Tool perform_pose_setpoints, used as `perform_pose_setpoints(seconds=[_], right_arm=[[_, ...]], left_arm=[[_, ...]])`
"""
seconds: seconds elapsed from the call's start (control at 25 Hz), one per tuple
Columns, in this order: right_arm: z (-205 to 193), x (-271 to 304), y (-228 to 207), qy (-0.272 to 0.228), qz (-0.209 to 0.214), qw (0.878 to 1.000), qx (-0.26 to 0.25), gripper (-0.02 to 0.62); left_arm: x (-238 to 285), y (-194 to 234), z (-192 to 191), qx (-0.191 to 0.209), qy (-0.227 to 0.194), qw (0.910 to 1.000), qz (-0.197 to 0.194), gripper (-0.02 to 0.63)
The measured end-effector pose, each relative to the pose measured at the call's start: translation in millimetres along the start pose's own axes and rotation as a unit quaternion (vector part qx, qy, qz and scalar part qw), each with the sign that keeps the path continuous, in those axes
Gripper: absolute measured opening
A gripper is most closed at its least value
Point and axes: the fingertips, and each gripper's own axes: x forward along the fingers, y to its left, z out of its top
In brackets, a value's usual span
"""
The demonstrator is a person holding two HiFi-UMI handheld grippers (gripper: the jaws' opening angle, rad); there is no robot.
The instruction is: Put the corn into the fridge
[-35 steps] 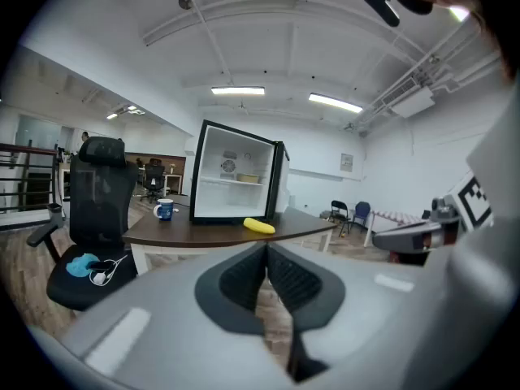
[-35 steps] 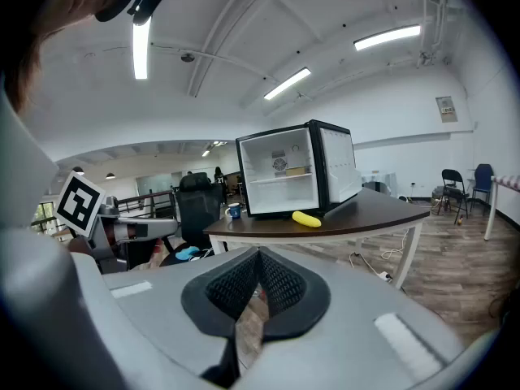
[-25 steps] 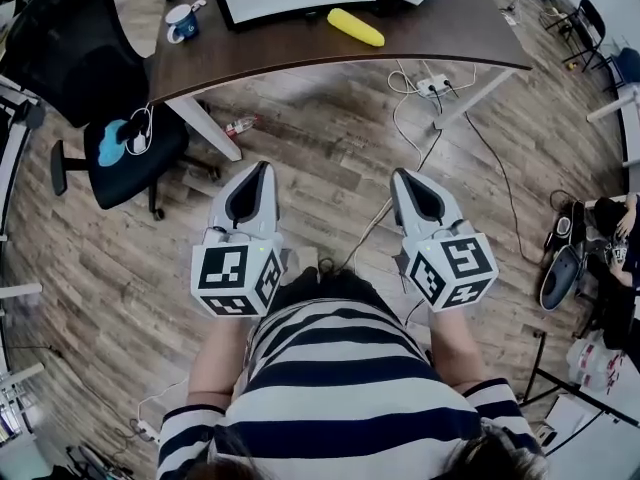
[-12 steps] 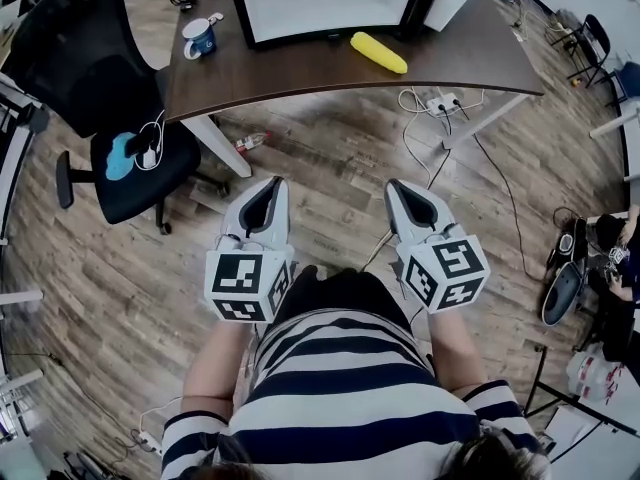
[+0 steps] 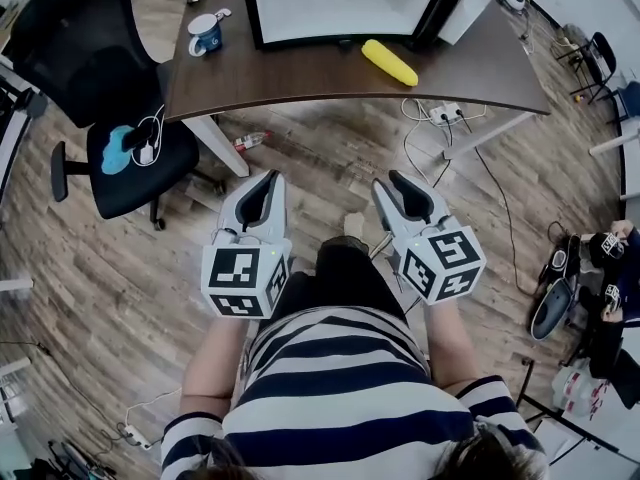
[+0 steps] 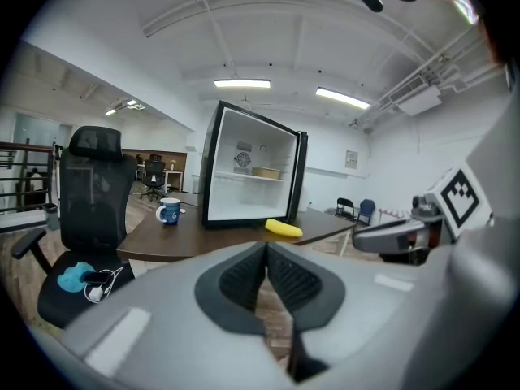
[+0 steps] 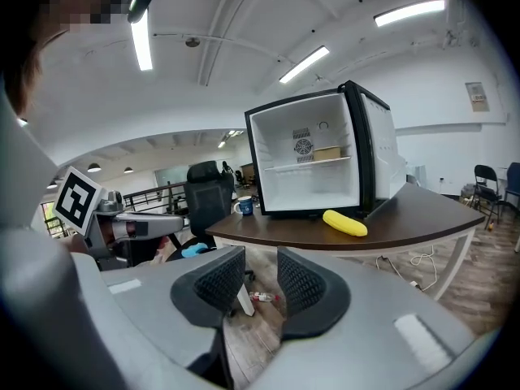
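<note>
A yellow corn lies on the dark wooden desk, just in front of an open small fridge with white shelves. Both grippers hover over the floor, short of the desk, and hold nothing. My left gripper is shut, its pads meeting. My right gripper has just been opening; a gap shows between its pads, nothing in it.
A blue mug stands on the desk's left part. A black office chair with a blue item sits left of the desk. Cables and a power strip lie on the floor under the desk's right side.
Both grippers have moved toward the desk, and the desk and fridge sit closer in view. The right gripper's jaws, closed before, now stand apart.
</note>
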Motion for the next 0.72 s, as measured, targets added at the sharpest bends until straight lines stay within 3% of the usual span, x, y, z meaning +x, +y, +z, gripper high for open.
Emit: perform_pose_setpoints(seconds=[0.28, 0.72], right_arm=[[20.9, 50.7, -33.4, -0.001, 0.028, 0.999, -0.016, 0.151], [51.2, 127.6, -128.2, 0.028, 0.054, 0.997, -0.044, 0.206]], left_arm=[[51.3, 15.0, 12.3, -0.007, -0.001, 0.9997, 0.024, 0.0], [155.8, 20.9, 31.4, -0.024, 0.012, 0.9976, 0.064, 0.0]])
